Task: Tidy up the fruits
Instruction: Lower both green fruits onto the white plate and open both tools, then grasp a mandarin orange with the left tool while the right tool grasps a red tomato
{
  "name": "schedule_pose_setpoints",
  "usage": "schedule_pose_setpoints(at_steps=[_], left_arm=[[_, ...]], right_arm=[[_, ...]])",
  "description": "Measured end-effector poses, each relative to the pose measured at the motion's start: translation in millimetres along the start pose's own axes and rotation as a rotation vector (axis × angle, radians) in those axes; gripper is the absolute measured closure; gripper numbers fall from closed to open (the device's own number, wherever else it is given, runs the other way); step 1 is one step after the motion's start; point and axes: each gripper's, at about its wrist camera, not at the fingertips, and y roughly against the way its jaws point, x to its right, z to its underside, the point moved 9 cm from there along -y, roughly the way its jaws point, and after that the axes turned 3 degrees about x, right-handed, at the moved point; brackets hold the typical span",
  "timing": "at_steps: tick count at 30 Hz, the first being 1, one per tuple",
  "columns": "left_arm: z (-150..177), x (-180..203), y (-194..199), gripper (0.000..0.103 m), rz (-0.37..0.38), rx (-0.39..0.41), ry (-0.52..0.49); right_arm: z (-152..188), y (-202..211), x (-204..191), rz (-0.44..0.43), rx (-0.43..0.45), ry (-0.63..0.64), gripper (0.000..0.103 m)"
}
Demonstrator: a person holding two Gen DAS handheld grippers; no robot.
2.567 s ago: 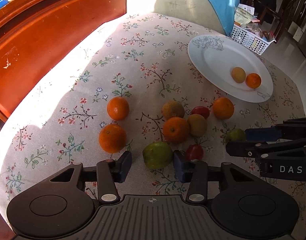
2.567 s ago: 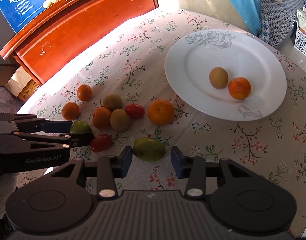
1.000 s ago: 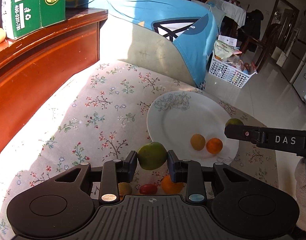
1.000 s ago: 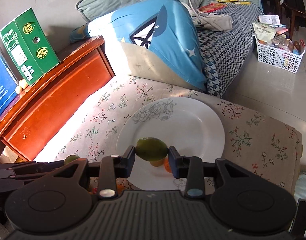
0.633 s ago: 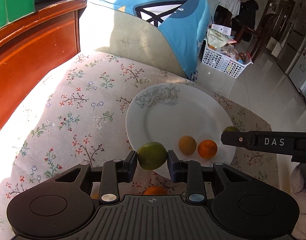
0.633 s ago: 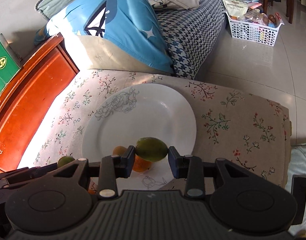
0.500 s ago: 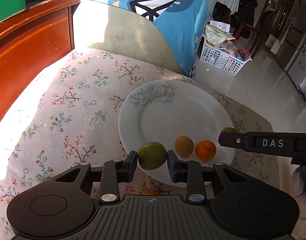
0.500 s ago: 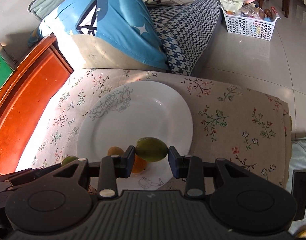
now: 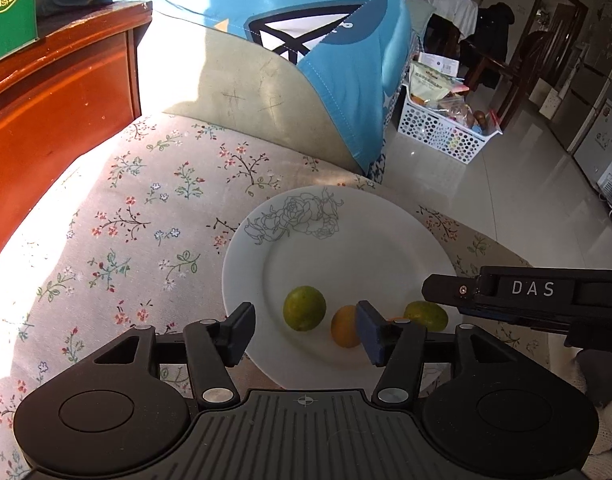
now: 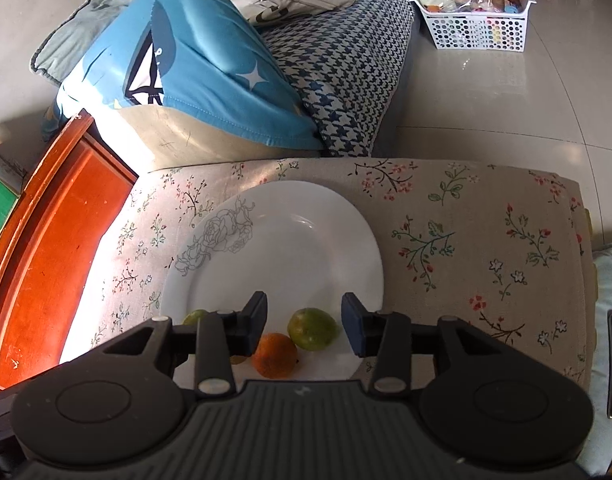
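Two green fruits [image 9: 304, 308] [image 10: 312, 328] now sit released on my plate [image 9: 346, 248]; left claw [image 9: 303, 330] and right claw [image 10: 303, 322] are opening, gripping nothing, free for more.

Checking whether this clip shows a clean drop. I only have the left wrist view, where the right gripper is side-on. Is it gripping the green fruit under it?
Observer: No. In the right wrist view the right gripper has its jaws opening. The green fruit lies on the plate between them, with a gap at each pad.
Operator: And the orange? It's mostly hidden for me.
Observer: The orange is in full view there, on the plate close beside that green fruit. I cannot tell whether they touch.
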Motion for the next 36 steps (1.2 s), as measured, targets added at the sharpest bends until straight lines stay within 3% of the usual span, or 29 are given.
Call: schedule_pose_setpoints(at_steps=[5, 7, 15, 21, 24, 36], left_arm=[[-1.1, -8.4, 5.2, 0.045, -0.012, -0.025, 0.038], [1.4, -11.4, 6.5, 0.044, 0.000, -0.039, 0.060], [12.0, -25.1, 22.2, 0.044, -0.037, -0.049, 0.080], [19.4, -43.6, 39.2, 0.036, -0.042, -0.042, 0.111], [22.4, -55.2, 49.3, 0.032, -0.083, -0.019, 0.088], [42.7, -101.0, 84.4, 0.028, -0.139, -0.015, 0.106]], right_arm=[[-4.2, 4.2, -2.3, -0.018, 0.014, -0.003, 0.055], [-3.0, 4.8, -4.4, -0.023, 0.010, 0.001, 0.049], [11.0, 9.6, -17.7, -0.054, -0.024, 0.051, 0.048], [24.9, 17.4, -28.9, -0.063, -0.032, 0.106, 0.048], [34.4, 20.5, -35.5, -0.075, -0.045, 0.128, 0.048], [78.9, 28.7, -69.7, -0.133, -0.090, 0.230, 0.048]])
